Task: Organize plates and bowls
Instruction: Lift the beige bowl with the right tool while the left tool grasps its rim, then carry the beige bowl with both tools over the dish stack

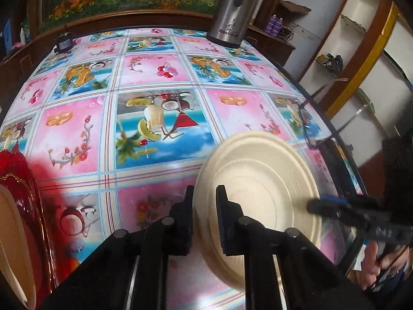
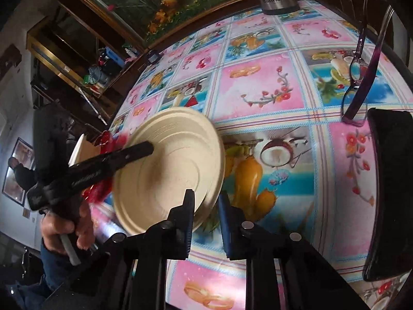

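Both grippers nipped nearly closed on opposite rims of the cream round pulp-fibre plate (image 1: 258, 180); left gripper (image 1: 205, 211) at nine o'clock, right gripper (image 2: 206, 214) at three. Shared grip, likely to keep it level over the patterned worktop (image 1: 155, 129).

Both wrist views face one plate (image 1: 258, 191) closely

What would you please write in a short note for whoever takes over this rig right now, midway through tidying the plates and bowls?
Left gripper: fingers shut on the left rim of the cream plate.
Right gripper: fingers shut on the opposite rim of the same plate.
Things: the plate sits tilted over the tablecloth. To the left, a red dish holds a second cream plate. Glasses lie to the right.
Done: plate gripped on both sides.
Left: probably carry it to the red dish and stack it there, clear of the glasses.
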Available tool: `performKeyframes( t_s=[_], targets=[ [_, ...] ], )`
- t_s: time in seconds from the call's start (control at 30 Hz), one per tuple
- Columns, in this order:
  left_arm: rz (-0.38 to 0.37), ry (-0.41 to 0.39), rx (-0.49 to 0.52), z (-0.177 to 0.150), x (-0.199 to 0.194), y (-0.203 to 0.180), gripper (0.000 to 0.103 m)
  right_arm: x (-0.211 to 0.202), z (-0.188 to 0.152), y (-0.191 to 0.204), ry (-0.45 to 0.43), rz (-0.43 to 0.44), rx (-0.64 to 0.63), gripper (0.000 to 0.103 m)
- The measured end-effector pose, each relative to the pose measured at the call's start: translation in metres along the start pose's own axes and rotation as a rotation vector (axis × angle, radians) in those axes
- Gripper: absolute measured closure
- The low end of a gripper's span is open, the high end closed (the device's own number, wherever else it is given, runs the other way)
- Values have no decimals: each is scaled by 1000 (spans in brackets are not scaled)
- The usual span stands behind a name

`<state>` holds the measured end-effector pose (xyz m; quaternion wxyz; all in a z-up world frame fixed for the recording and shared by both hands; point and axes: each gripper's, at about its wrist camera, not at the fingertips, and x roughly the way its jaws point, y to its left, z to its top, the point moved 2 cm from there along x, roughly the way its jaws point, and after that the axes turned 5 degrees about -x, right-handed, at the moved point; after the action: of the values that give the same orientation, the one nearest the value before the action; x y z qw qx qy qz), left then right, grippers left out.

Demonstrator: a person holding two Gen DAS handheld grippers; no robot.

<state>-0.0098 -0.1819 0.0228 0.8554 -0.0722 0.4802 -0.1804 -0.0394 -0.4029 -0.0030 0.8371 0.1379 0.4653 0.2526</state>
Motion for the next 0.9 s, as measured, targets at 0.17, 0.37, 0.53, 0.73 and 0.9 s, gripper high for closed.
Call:
performKeyframes(
  t_s=[0.17,0.37,0.53,0.73,0.9],
  targets=[
    [-22,-16,-10,-6,-10,0,88,1,6,-3,-5,-19,-7,88],
    [-17,-76,-20,-9,-36,4,88,2,12,8,-1,-9,-28,90],
    [-12,-124,-42,-11,-60,14,88,-2,19,30,-17,-6,-71,90],
    [-8,-209,-57,-11,-99,26,88,-7,29,61,-39,5,-126,90],
    [3,-276,-74,-12,-131,36,88,-8,37,88,-48,20,-169,89]
  ],
)
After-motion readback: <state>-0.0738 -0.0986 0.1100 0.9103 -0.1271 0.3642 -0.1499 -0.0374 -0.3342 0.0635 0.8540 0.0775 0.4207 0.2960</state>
